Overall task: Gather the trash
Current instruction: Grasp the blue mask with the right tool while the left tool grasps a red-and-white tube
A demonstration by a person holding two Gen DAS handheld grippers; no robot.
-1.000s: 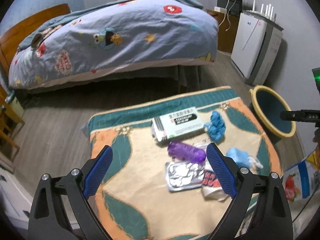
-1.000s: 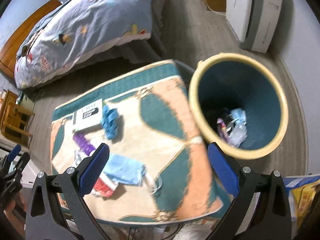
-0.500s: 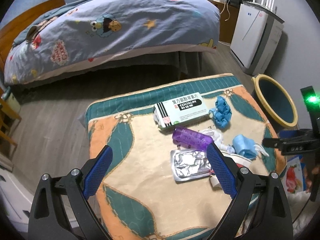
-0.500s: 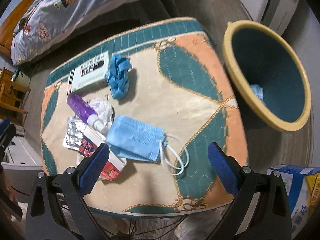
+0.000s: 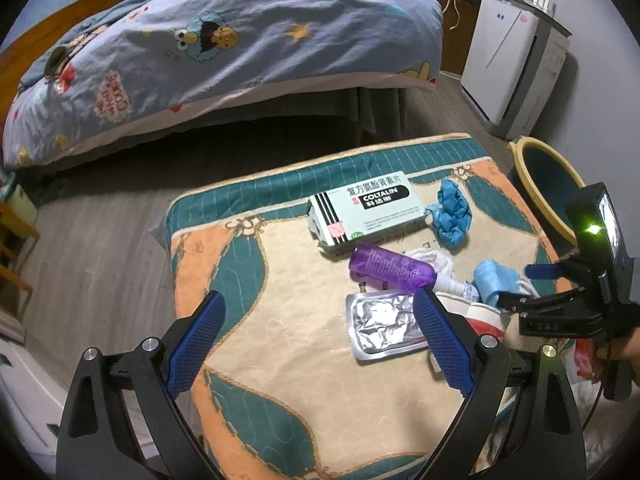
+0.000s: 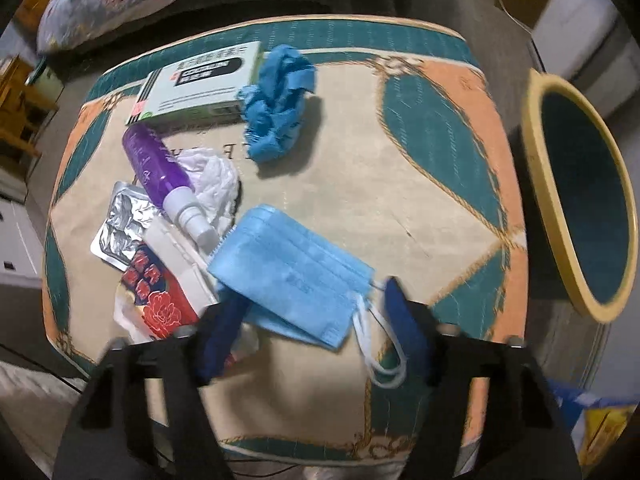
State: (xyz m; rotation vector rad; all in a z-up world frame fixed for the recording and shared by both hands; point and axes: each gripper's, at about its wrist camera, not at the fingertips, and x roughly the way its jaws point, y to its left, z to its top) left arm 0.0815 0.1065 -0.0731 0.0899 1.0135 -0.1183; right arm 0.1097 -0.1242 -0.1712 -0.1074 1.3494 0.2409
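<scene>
I have the right gripper (image 6: 312, 328) pointing steeply down over the near edge of the worktop (image 6: 360, 184), its 2 blue fingers (image 6: 404, 328) having just been closing in around the near end of the blue face mask (image 6: 288, 268). The mask lies flat between them, its white ear loops trailing beside the right-hand finger; I cannot tell whether the pads press on it yet. The left gripper (image 5: 316, 344) hangs over the quilted cover with its fingers (image 5: 440, 340) spread wide and nothing between them.

The rest of the trash sits in a cluster to the left of the mask: a red-printed packet (image 6: 160, 296), a crumpled foil blister pack (image 6: 120, 220), a purple spray bottle (image 6: 160, 168) lying on white tissue (image 6: 216, 184), a green medicine box (image 6: 200, 84) and a balled-up blue glove (image 6: 276, 104) just beside the box. The yellow-rimmed bin (image 6: 548, 208) stands on the floor off the worktop's right side.
</scene>
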